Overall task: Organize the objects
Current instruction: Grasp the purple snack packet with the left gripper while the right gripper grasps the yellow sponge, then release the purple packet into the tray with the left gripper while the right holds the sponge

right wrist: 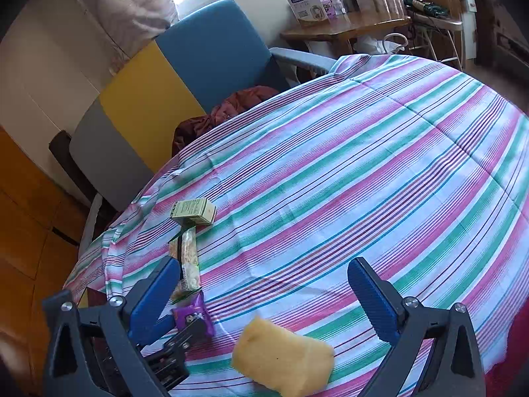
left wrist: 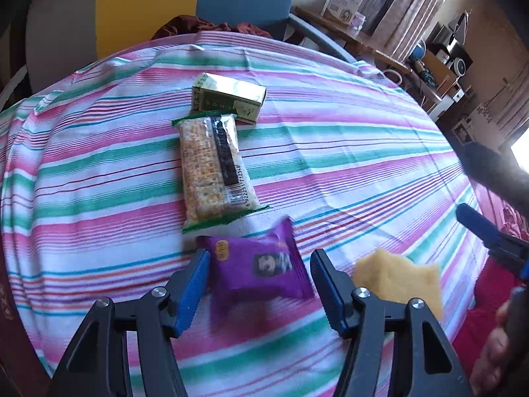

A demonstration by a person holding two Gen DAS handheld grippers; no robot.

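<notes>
Purple snack pack (left wrist: pixel 261 266) lies on the striped cloth (left wrist: pixel 330 152) between the wide-open left gripper (left wrist: pixel 259 276), and closing crooked could push it away, while the right gripper (right wrist: pixel 264 301) hangs open over the yellow sponge (right wrist: pixel 284 357).

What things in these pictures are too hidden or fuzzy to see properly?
- Purple packet, left wrist view: motion blur, so its printing cannot be read.
- Same packet, right wrist view: partly hidden behind the left gripper.
- Yellow sponge, left wrist view: blurred, near edge hidden by a finger of the left gripper.
- Green box, right wrist view: too small to read.
- Right gripper, left wrist view: cut off by the edge.
</notes>
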